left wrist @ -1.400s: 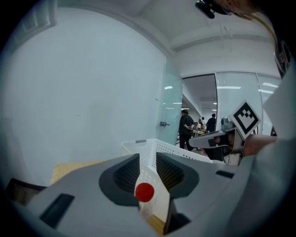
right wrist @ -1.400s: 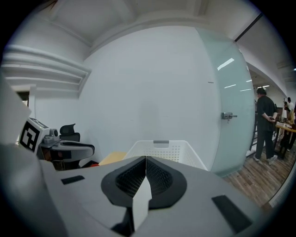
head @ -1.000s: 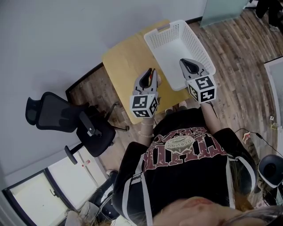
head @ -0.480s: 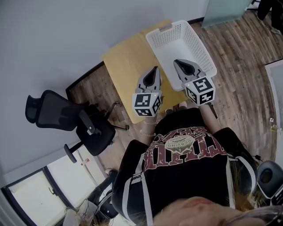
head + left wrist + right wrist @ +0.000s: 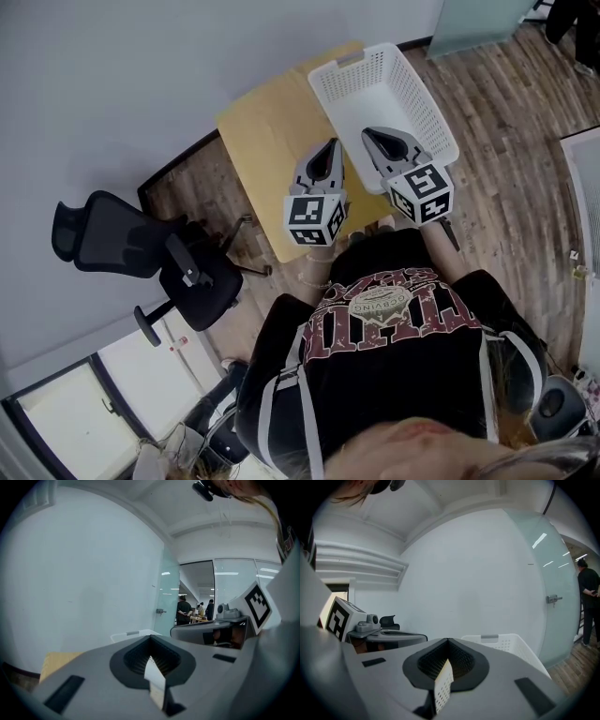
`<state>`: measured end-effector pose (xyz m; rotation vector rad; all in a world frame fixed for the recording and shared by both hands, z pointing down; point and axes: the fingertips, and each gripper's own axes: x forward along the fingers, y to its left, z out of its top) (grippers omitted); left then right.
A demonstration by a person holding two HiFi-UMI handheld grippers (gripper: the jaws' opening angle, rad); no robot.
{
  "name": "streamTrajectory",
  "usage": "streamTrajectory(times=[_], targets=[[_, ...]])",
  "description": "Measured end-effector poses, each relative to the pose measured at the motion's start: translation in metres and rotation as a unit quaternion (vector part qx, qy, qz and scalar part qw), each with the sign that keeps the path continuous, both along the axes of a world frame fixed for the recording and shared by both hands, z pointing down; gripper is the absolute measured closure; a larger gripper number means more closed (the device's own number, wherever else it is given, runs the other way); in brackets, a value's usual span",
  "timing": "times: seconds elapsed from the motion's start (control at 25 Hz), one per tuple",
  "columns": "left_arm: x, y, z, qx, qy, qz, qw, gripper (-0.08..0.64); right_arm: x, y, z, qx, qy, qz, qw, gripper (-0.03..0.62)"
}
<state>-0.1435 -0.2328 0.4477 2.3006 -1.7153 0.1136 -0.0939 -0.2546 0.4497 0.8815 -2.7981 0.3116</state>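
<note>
Head view: a person stood at a yellow table (image 5: 267,141), holding both grippers side by side above its near edge, close to a white basket (image 5: 325,101).
Left gripper (image 5: 327,150): its fingers were pressed together up to the tips and gripped nothing; the left gripper view showed only a pale slit between them.
Right gripper (image 5: 373,139): its fingers were likewise closed with nothing in them, hanging over the basket's near end; the perforated wall showed through the slit.
Basket: it sat on the right part of the table, its long sides running near to far.
Handling: probably light, thin, fairly stiff plastic that might flex or slide; the rim, or the handle slot (image 5: 350,58) at the far end, looked the best hold.
Surroundings: a black office chair (image 5: 112,246) stood left of the table on a wooden floor (image 5: 506,141).
</note>
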Motion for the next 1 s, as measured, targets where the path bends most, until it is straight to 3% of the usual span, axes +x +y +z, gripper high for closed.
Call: streamTrajectory(times=[1.0], targets=[[0.0033,-0.0055,0.0018,-0.01,0.014,-0.004,0.9999,0.511,0.0059,-0.0073,0.0041,-0.007,0.007,0.001,1.0,0.574]])
